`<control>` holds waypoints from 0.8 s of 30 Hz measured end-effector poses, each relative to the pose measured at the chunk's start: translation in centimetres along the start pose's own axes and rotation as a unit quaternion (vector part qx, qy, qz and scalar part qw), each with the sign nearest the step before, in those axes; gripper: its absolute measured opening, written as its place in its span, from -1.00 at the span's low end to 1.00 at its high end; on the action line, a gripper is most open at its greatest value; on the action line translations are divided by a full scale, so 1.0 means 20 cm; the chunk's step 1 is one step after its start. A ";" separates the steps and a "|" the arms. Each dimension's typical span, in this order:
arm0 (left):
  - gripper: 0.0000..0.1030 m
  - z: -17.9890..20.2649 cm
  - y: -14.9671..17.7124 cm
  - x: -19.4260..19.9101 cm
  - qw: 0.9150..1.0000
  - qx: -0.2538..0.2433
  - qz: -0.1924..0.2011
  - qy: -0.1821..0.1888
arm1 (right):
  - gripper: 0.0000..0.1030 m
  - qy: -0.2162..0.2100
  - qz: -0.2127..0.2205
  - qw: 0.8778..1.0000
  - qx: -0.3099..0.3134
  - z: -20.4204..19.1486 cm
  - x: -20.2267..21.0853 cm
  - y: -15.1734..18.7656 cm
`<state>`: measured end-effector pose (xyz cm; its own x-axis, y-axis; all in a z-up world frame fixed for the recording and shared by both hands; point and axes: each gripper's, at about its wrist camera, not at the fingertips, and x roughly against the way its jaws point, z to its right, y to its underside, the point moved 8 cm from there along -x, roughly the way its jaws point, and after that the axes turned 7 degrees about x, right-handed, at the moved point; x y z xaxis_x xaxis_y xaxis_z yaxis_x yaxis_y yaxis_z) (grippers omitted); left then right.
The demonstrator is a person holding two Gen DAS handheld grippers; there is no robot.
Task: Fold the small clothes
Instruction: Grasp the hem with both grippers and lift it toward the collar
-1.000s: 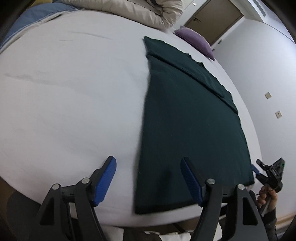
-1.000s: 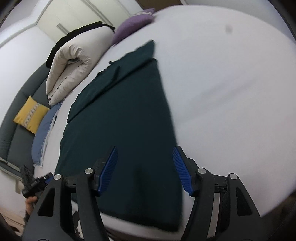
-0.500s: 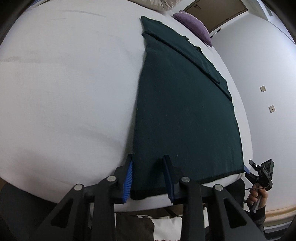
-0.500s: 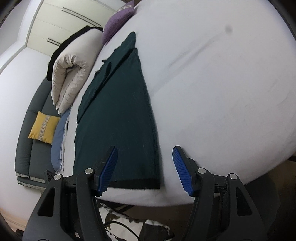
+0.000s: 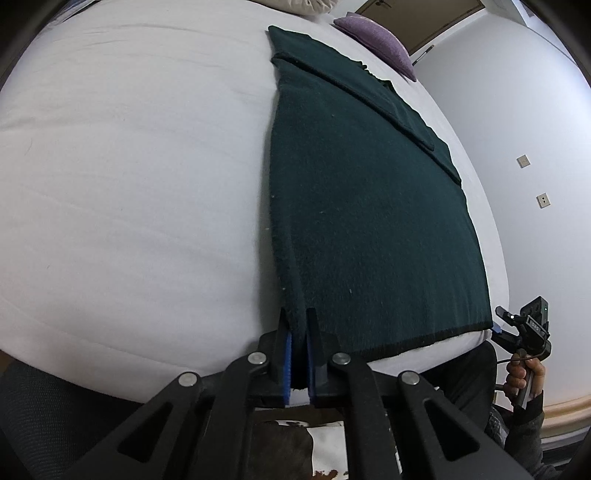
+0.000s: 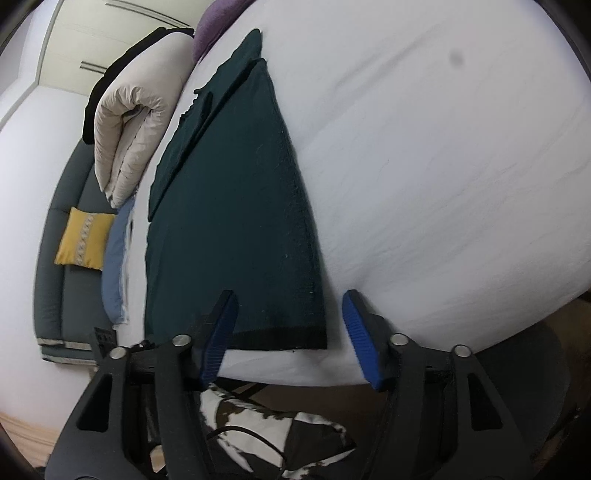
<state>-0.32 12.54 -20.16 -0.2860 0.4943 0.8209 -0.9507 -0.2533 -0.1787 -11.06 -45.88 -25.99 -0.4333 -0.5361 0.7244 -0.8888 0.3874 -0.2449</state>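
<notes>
A dark green garment lies flat on the white bed, its top part folded over at the far end. My left gripper is shut on the garment's near left corner, which bunches up between the blue pads. In the right wrist view the same garment stretches away from me. My right gripper straddles its near right corner by the black hem. Its jaws are closing, and the pads stand clear of the cloth on both sides. The left wrist view also shows the right gripper, held by a hand.
A purple pillow lies beyond the garment. A rolled cream duvet sits at the bed's far left, with a blue cloth beside it. A grey sofa with a yellow cushion stands beyond. A black-and-white item lies below the bed's near edge.
My left gripper's jaws have shut on the garment's near left corner. My right gripper has dropped toward the near right corner, rolled a little, and its jaws have narrowed slightly.
</notes>
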 end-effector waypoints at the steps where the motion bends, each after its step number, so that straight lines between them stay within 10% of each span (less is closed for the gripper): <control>1: -0.86 0.00 0.00 0.00 1.000 0.000 0.001 0.001 | -0.09 -0.004 -0.004 1.000 -0.002 0.00 -0.01 0.00; 7: -0.88 -0.01 0.01 0.04 1.000 0.005 0.012 0.009 | -0.87 -0.012 -0.006 1.000 -0.013 0.03 -0.04 0.01; 24: -0.89 0.14 -0.01 0.29 0.987 0.061 0.054 0.139 | -0.89 -0.060 0.045 0.997 0.003 -0.15 0.14 -0.07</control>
<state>-1.42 13.06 -13.82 -0.4222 0.6637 0.6175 -0.8966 -0.4061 -0.1766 -10.59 -45.70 -21.79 -0.5261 -0.5851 0.6172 -0.8461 0.4335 -0.3102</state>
